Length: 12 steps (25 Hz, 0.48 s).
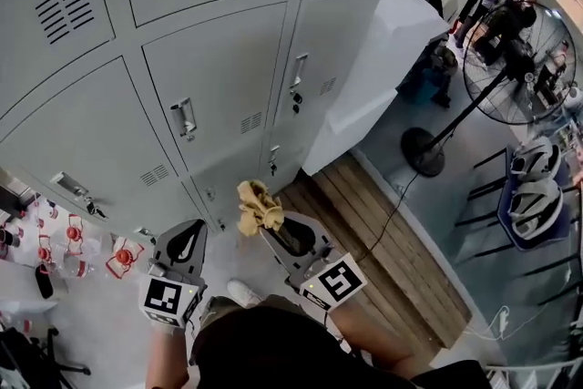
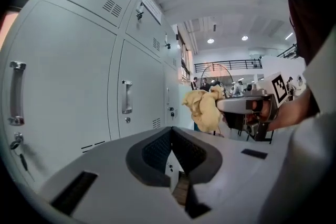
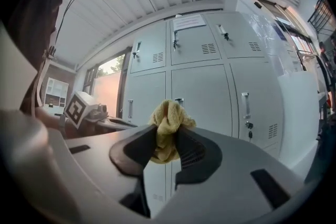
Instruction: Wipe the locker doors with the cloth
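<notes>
The yellow cloth [image 1: 259,207] is bunched into a wad and pinched between the jaws of the right hand-held gripper [image 1: 266,229], which is clenched on it. It is held up in front of the lower row of grey locker doors [image 1: 219,77].

The right gripper view shows the grip best. The cloth [image 3: 168,122] fills the gap between the dark pads of that hand-held gripper [image 3: 166,145], bulges above them and hangs a little below. Behind it stand the locker doors [image 3: 202,94] with their handles and vent slots.

The left gripper view gives the side-on look. There the cloth [image 2: 202,107] juts from the right hand-held gripper [image 2: 226,106] and appears to sit off the door faces [image 2: 79,86] rather than against them.

The left hand-held gripper [image 1: 189,240] is beside the right one, lower and further left. In its own view its jaws [image 2: 171,136] are closed together with nothing in them.

Only the head view takes in the floor. It shows a wooden pallet [image 1: 383,241] at the foot of the lockers, a standing fan [image 1: 515,59] and two white helmets [image 1: 537,182] to the right, and red-capped bottles [image 1: 73,250] to the left.
</notes>
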Each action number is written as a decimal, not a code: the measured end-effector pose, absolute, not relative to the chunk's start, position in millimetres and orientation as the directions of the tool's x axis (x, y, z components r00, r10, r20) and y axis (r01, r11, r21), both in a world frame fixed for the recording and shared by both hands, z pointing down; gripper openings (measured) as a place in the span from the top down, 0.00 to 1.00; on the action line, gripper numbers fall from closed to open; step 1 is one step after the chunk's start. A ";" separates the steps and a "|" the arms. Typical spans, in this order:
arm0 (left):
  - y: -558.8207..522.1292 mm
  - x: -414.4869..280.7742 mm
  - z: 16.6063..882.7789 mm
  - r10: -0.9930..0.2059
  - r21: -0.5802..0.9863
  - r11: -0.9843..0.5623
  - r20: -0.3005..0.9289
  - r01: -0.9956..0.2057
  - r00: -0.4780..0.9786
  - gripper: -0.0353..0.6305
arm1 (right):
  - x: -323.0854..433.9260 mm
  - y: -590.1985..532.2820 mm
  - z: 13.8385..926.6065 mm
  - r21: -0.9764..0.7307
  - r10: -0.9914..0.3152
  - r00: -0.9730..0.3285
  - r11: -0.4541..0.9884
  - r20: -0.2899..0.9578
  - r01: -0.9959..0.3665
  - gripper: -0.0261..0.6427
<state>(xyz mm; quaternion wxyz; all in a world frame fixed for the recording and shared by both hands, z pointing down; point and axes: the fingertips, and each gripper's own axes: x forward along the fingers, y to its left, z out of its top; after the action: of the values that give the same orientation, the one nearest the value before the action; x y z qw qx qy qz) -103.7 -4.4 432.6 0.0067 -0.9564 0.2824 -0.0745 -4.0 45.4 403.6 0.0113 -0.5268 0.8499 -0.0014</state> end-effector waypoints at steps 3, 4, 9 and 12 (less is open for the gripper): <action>-26.4 -98.6 426.1 -0.552 -0.042 -0.833 0.148 -0.552 0.821 0.93 | -6.4 9.4 394.7 0.008 -0.876 -0.481 0.481 -0.036 -0.876 0.78; -33.5 -98.6 424.5 -0.554 -0.047 -0.831 0.146 -0.554 0.820 0.93 | -8.0 -1.8 391.2 0.014 -0.870 -0.492 0.492 -0.043 -0.871 0.78; -61.3 -109.1 414.7 -0.587 -0.077 -0.809 0.132 -0.583 0.798 0.93 | -18.1 -48.9 355.9 0.034 -0.843 -0.525 0.525 -0.113 -0.851 0.78; -74.3 -117.8 407.2 -0.619 -0.084 -0.785 0.119 -0.613 0.776 0.94 | -25.7 -73.9 327.1 0.063 -0.820 -0.549 0.547 -0.162 -0.835 0.78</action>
<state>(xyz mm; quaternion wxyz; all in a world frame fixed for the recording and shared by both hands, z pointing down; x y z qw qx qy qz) -117.8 -74.3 407.2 0.0202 -0.9422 0.3269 -0.0700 -25.7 -73.9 327.1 0.0566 -0.4713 0.8777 0.0660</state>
